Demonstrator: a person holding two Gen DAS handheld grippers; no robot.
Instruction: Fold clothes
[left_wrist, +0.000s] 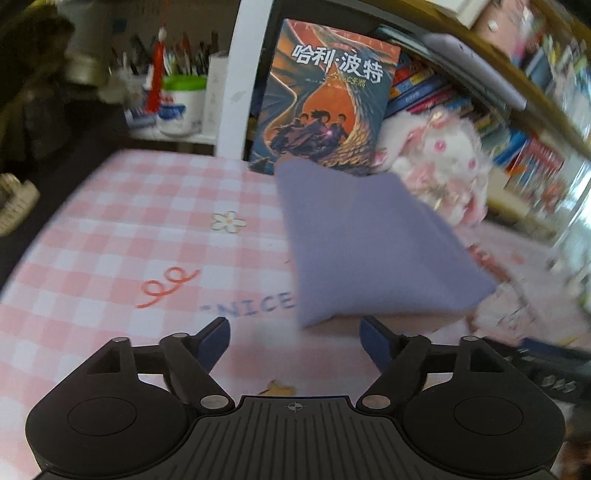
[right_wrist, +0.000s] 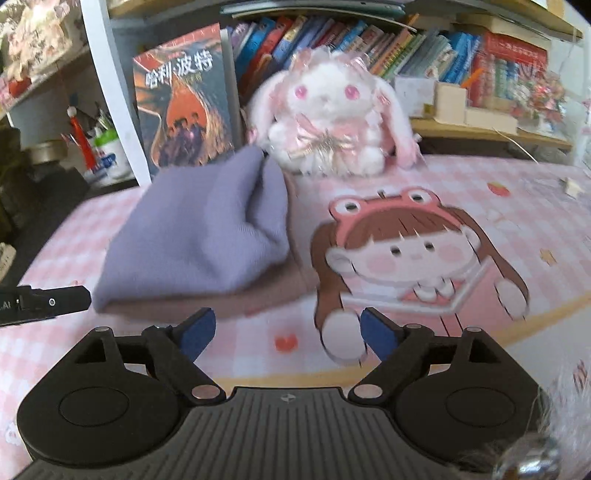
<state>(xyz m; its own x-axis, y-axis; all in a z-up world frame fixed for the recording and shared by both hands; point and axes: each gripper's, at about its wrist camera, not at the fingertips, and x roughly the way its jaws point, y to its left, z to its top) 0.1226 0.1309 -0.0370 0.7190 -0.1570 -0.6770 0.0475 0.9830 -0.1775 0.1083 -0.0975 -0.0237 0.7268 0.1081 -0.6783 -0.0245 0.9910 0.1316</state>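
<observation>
A: Where does the folding stand?

B: I'd judge it late. The lavender knitted garment lies as a folded bundle on the pink checked mat covering the bench, just in front of the upright illustrated book. The left gripper and right gripper both have their blue-padded fingers spread wide, holding nothing.

A: Next move?

B: Probably squaring it up, or one more fold: take the near edge, where a mauve layer peeks out beneath.

A: Do the views differ?

B: The right view alone shows that under-layer clearly, the white plush rabbit's face, and the cartoon girl print. The left view shows the pen pot far left.
</observation>
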